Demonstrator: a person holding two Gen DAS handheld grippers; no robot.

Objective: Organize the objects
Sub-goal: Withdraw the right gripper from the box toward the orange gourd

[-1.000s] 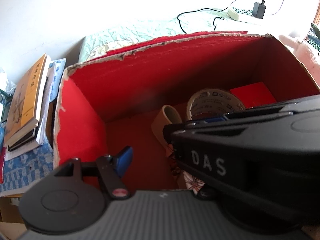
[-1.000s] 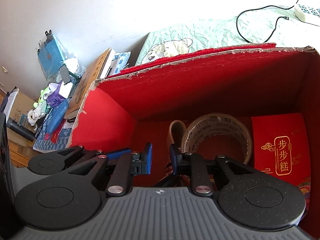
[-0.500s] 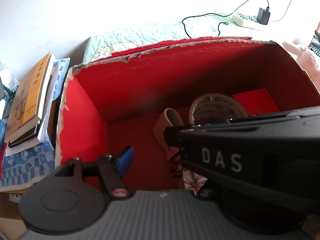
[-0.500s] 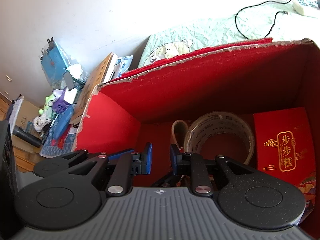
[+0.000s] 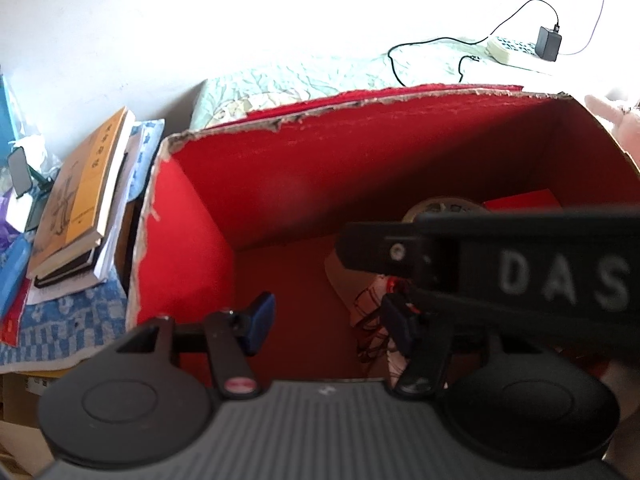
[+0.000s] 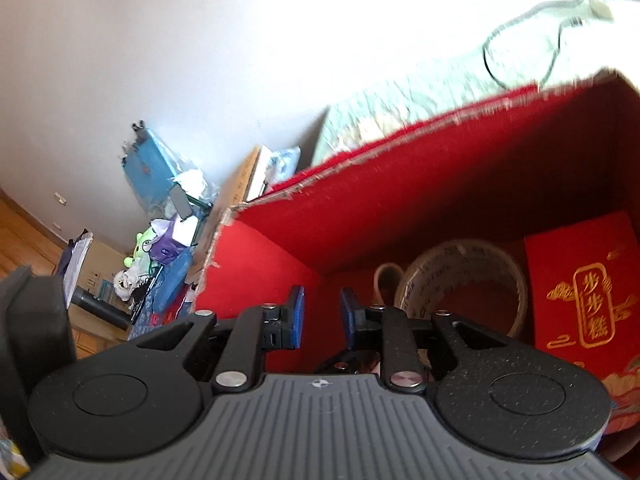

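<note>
Fingers: left (image 5: 326, 322) closing, empty | right (image 6: 322, 316) narrow, seemingly empty | torn-rimmed red cardboard box (image 5: 192, 240)

A bed with a pale green patterned cover (image 5: 304, 80) carries the open red cardboard box (image 5: 192, 240), and behind the box a white power strip (image 5: 505, 49) with a black adapter (image 5: 549, 43) and a looping black cable (image 5: 432, 42). Left of the box, a blue-and-white checked cloth (image 5: 64, 320) (whatever it drapes is hidden) bears a stack of books (image 5: 80, 196).
</note>
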